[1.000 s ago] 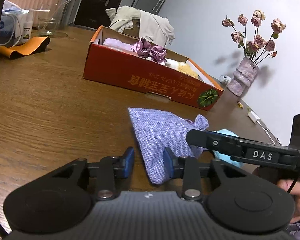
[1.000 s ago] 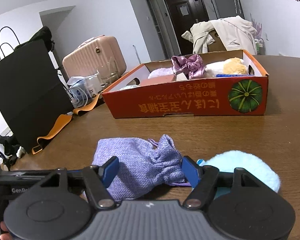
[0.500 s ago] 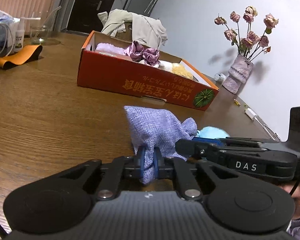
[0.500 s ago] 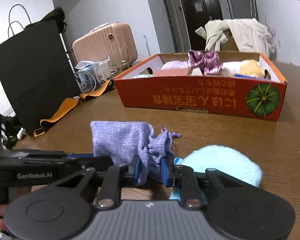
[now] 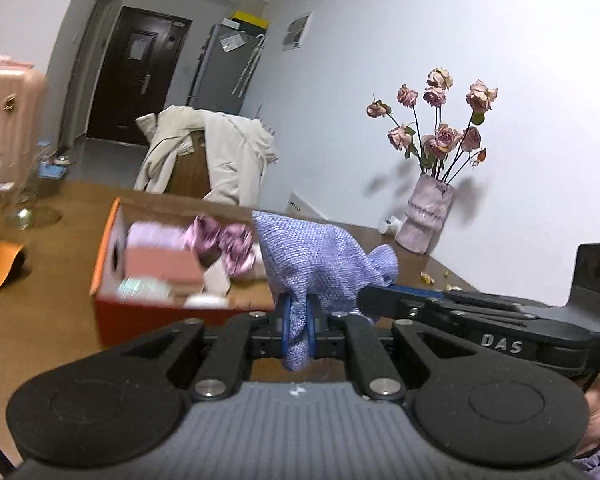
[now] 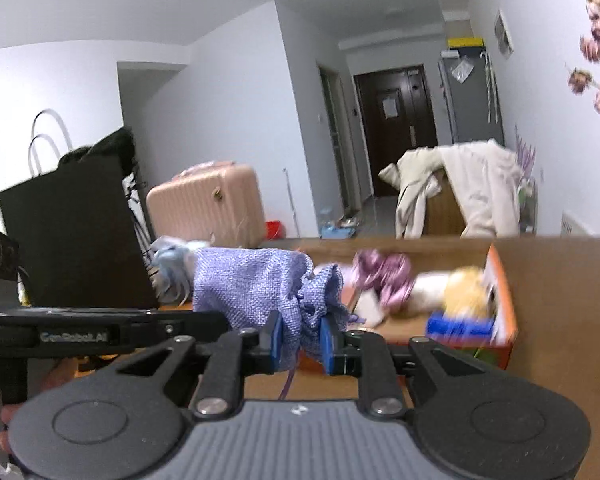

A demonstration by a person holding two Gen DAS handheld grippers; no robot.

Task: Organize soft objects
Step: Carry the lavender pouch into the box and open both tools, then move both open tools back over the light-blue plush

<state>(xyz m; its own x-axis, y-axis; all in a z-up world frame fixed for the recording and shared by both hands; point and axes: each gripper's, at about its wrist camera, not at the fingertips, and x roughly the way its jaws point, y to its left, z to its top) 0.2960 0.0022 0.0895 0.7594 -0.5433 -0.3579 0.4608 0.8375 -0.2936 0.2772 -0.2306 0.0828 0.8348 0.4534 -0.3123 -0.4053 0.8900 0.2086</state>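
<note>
While both tools clenched it, the pouch [image 5: 316, 252] hung clear of the tabletop [image 5: 48, 280], stretched between them. Seen from the left wrist, the left tool [image 5: 296, 330] had its blue pads [image 5: 286, 328] pinched shut on the pouch's bottom corner, with a little cloth poking out below them. From the right side of that view the right tool [image 5: 384, 300] reached in and met the pouch at its gathered neck. Seen from the right wrist, the right tool [image 6: 300, 340] had just been closing, and its pads [image 6: 275, 340] pressed the neck between them, the frilled mouth spilling to the right and a thin cord hanging down. The left tool [image 6: 204, 322] came in from the left of that view, touching the pouch's lower edge.

Beyond the pouch sat the orange box [image 5: 108, 264], blurred, on the tabletop. Inside lay a purple scrunchie [image 6: 384, 276], a yellow fluffy thing [image 6: 466, 290] and a blue item [image 6: 460, 326] near its right wall. A vase [image 5: 424, 220] of dried roses stood far right on the tabletop by the wall. A pink suitcase [image 6: 208, 204] and a black bag [image 6: 72, 232] stood to the left.
</note>
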